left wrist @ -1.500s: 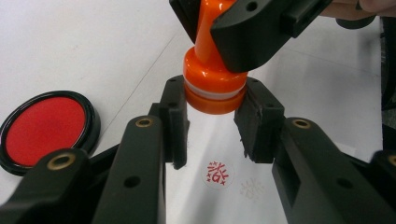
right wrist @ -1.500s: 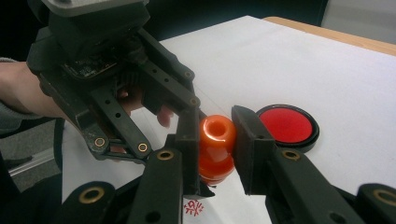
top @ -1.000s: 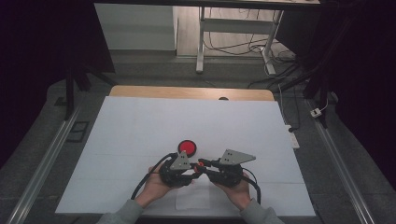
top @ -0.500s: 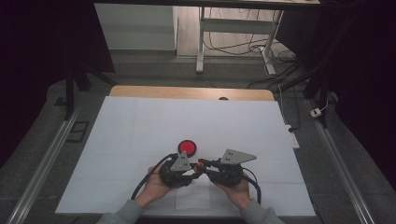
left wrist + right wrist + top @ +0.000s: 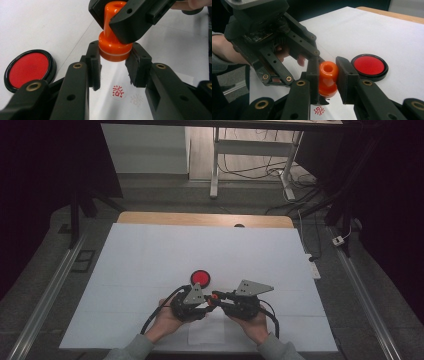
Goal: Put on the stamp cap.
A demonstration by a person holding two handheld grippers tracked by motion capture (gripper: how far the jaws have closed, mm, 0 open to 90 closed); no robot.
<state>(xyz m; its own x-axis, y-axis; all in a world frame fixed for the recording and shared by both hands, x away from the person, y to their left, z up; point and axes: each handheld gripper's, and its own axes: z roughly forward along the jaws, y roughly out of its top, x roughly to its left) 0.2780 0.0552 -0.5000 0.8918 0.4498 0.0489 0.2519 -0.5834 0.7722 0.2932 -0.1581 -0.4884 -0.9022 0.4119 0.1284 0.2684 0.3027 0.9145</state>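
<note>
The right gripper [image 5: 327,75] is clamped on the knob of an orange stamp [image 5: 327,78], its two jaws pressing the narrow upper handle from either side; in the left gripper view it enters from 12 o'clock and holds the stamp just above the white sheet [image 5: 150,265]. The left gripper [image 5: 113,66] has its jaws set close against either flank of the stamp's wide base; whether they actually bear on it cannot be told. The stamp appears to be small, light, rigid plastic with a glossy and probably slippery surface; the waisted neck between knob and base seems the securest place to take hold, since the flared base would stop it sliding down through the jaws. The inked face underneath should be kept off the pads. The left gripper view shows two impressions on the sheet beneath the stamp, a sharp red print [image 5: 118,91] and a fainter print [image 5: 136,99] at its 4 o'clock; the high view is too distant to resolve them. The right gripper view shows the hole in the top of the knob and the hand [image 5: 222,51] behind the left gripper. The high view places the red ink pad [image 5: 200,277] at about 11 o'clock from both grippers, near them on the sheet.
</note>
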